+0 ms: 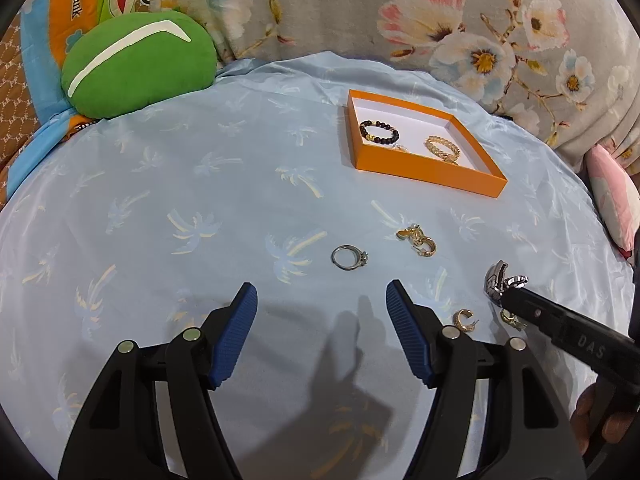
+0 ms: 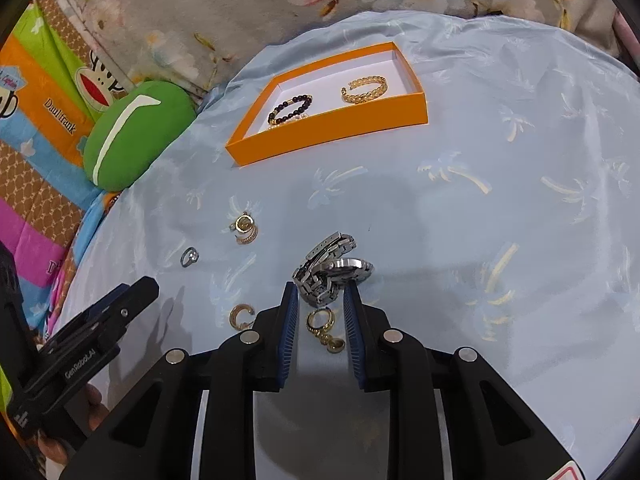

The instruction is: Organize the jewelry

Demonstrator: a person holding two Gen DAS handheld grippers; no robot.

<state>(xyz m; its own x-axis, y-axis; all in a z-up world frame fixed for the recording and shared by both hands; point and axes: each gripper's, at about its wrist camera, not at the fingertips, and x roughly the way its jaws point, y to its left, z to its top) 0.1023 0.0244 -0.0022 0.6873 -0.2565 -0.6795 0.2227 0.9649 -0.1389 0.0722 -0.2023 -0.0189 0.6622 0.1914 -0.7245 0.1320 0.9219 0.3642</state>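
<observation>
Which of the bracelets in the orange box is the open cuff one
The gold braided bracelet, lying on the box's right side, has a gap; the dark beaded bracelet forms a closed loop.

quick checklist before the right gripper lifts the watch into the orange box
1. Right gripper around silver watch: ok, fingers flank its band.
2. Firm grip: cannot tell, jaws look partly closed.
3. Gold earring between the fingers, might snag: not ok.
4. Orange box has bare floor: ok, beside the beaded bracelet and gold bangle.
5. Left gripper clear of the path: ok, open and to the side.
</observation>
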